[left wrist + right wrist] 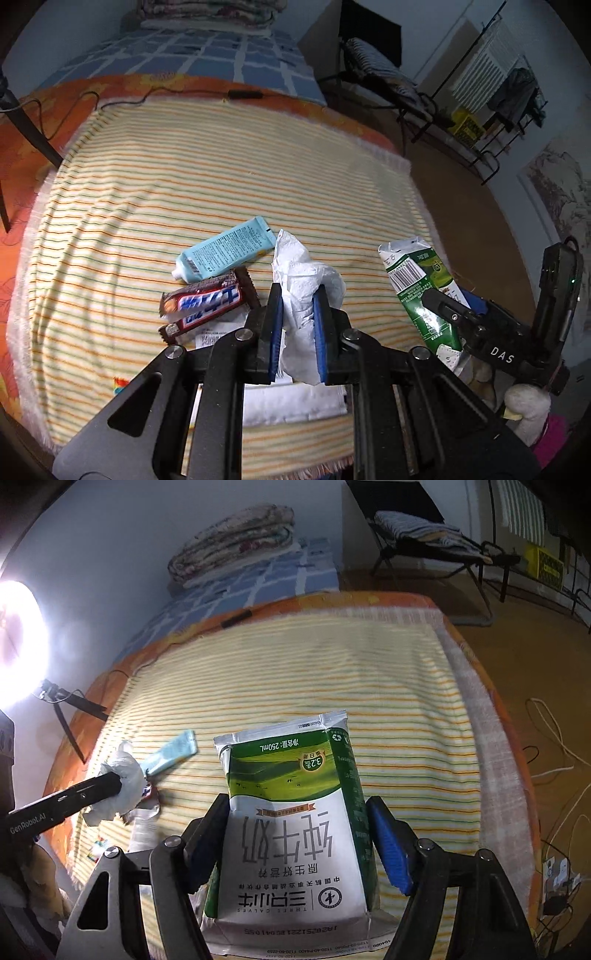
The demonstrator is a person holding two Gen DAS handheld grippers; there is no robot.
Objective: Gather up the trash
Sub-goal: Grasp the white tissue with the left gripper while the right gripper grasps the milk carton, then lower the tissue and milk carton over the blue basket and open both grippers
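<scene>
Pinching crumpled tissue (306,291), left tongs (298,314); right tongs (299,834) clamp milk carton (295,812), label readable only there.

Showing two grippers, left (298,317) and right (299,843). Lying on the bed's striped blanket (184,177): two candy bar wrappers (208,299) (192,323), one blue tube (225,251). Also counting one crumpled tissue (306,291), one milk carton (295,812).
</scene>
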